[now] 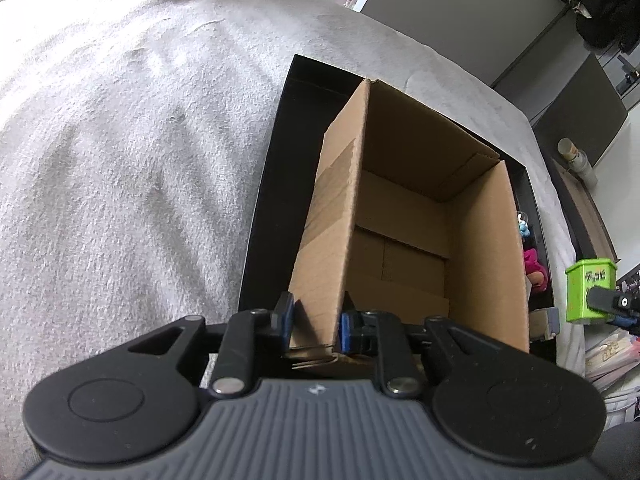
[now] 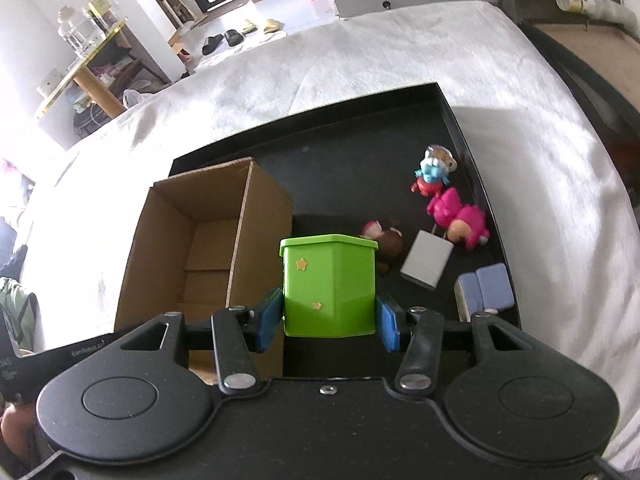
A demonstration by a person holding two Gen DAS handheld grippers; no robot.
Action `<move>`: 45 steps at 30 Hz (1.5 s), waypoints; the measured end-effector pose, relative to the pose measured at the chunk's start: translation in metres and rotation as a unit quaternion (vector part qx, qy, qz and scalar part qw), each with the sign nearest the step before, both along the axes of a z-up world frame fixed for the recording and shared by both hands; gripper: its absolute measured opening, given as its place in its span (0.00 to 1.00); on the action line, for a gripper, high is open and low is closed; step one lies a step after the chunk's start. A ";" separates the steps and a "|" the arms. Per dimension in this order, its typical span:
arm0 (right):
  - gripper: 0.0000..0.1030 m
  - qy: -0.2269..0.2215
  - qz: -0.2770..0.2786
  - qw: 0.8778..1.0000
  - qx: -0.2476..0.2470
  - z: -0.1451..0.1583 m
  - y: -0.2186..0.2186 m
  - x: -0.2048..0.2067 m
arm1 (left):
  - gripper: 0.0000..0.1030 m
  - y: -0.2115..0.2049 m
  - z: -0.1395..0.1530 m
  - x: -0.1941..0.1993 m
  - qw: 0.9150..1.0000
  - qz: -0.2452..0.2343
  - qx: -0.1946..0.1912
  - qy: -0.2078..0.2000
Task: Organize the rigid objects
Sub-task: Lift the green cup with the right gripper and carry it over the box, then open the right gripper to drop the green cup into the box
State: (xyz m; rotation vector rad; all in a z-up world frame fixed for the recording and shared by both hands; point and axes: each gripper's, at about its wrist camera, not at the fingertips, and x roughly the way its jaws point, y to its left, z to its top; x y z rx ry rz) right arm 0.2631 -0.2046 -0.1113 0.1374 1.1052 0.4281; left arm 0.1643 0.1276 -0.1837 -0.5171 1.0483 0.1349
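An open brown cardboard box (image 1: 404, 204) (image 2: 208, 232) stands at the left end of a black tray (image 1: 272, 184) (image 2: 360, 148). My left gripper (image 1: 316, 324) is shut on the box's near left wall, one blue pad on each side. In the right wrist view my right gripper (image 2: 328, 320) is shut on a green lidded box with gold stars (image 2: 330, 280), held in the air above the tray, just right of the cardboard box. The left wrist view shows that green box (image 1: 590, 292) at its right edge, with one right finger (image 1: 608, 300) on it.
On the tray's right half lie a pink figure (image 2: 460, 216), a blue and red figure (image 2: 432, 172), a brown figure (image 2: 386, 240), a white block (image 2: 426, 266) and a lilac block (image 2: 486, 286). A white blanket (image 2: 360, 60) lies under the tray. A shelf with jars (image 2: 88, 40) stands far left.
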 end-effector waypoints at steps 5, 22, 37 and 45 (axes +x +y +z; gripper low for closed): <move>0.48 -0.012 0.014 1.000 -0.001 0.008 0.016 0.001 | 0.20 -0.001 0.000 0.001 1.000 -0.003 0.000 -0.003; 0.48 -0.032 0.072 0.997 0.002 0.025 0.070 0.004 | 0.20 0.001 -0.001 0.000 1.000 -0.002 -0.006 -0.007; 0.45 -0.034 0.111 0.993 -0.017 0.015 0.131 0.018 | 0.22 0.002 -0.006 0.003 0.999 -0.028 -0.031 -0.014; 0.45 -0.029 0.114 0.993 -0.021 0.011 0.150 0.027 | 0.23 0.005 -0.009 0.004 0.999 -0.029 -0.041 -0.016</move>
